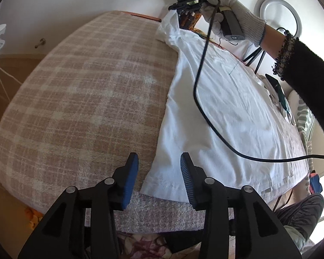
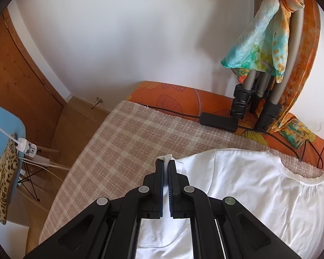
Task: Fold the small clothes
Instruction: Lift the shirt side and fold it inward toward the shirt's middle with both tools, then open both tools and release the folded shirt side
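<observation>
Left wrist view
Shirt: we see a white shirt (image 1: pixel 222 112) spread flat on the plaid blanket (image 1: pixel 80 99).
Left gripper (image 1: pixel 159 173): jaws wide apart, holding nothing, straddling the shirt's hem corner.
Right gripper (image 1: pixel 184 6): far end, at the sleeve; a gloved hand (image 1: pixel 231 15) holds it.

Right wrist view
Right gripper (image 2: pixel 166 172): we note jaws pinched together on the shirt (image 2: pixel 259 196) sleeve.
Cable box (image 2: pixel 219 122): on the orange edge beyond the blanket (image 2: pixel 123 146).

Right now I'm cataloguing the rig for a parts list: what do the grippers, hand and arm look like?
Both the left gripper and right gripper are black linkages with silver pivot pins and ribbed blue pads. The right hand wears a white knit glove; its sleeve is black with a beaded cuff. A black cable trails from it.
</observation>
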A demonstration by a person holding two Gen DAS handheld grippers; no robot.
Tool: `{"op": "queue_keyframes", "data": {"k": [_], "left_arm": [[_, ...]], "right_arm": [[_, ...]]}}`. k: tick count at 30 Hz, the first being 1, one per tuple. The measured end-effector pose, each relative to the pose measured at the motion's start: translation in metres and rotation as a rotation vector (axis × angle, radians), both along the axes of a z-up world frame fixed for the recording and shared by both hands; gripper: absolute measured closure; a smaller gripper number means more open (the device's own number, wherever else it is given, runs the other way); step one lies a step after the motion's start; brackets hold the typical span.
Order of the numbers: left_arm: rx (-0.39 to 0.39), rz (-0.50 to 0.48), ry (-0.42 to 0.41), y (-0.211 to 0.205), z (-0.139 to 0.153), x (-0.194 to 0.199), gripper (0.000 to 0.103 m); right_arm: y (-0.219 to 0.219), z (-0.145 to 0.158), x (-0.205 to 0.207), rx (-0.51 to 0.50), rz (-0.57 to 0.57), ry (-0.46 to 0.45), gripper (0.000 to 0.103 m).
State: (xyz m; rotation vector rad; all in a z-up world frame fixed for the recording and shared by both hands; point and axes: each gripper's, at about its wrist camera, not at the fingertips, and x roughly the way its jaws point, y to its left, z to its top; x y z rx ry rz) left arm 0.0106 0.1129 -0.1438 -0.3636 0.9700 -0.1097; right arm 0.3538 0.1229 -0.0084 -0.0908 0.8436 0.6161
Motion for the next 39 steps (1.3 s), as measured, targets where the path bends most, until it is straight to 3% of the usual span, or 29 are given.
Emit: {"op": "queue_keyframes", "data": {"k": [1, 3, 8, 11, 16, 24, 28, 31, 39], "left_arm": [[0.013, -0.012, -0.006, -0.003, -0.001, 0.0, 0.066], [0.04, -0.027, -0.009, -0.01, -0.002, 0.0, 0.102], [-0.124, -0.046, -0.046, -0.005, 0.008, -0.002, 0.102], [-0.178, -0.067, -0.094, -0.008, 0.023, -0.004, 0.102], [-0.148, -0.162, -0.158, -0.037, 0.046, -0.002, 0.102], [-0.128, -0.328, -0.137, -0.096, 0.044, 0.014, 0.102], [-0.135, -0.376, -0.067, -0.118, 0.028, 0.023, 0.102], [-0.106, -0.405, -0.054, -0.134, 0.024, 0.019, 0.102], [-0.132, -0.438, -0.027, -0.155, 0.015, 0.023, 0.102]], "right_arm": [[0.0, 0.0, 0.001, -0.002, 0.003, -0.002, 0.102], [0.001, 0.0, 0.002, -0.002, 0.005, -0.002, 0.102], [-0.002, 0.003, 0.002, 0.005, 0.014, 0.001, 0.102], [-0.01, 0.008, 0.0, -0.001, 0.017, -0.013, 0.102], [-0.04, 0.019, 0.002, 0.033, -0.014, -0.018, 0.102], [-0.103, 0.026, 0.0, 0.087, -0.061, -0.031, 0.102], [-0.139, 0.008, 0.007, 0.1, -0.122, -0.001, 0.102], [-0.154, -0.011, 0.013, 0.061, -0.159, 0.017, 0.102], [-0.168, -0.042, 0.028, -0.031, -0.244, 0.038, 0.099]]}}
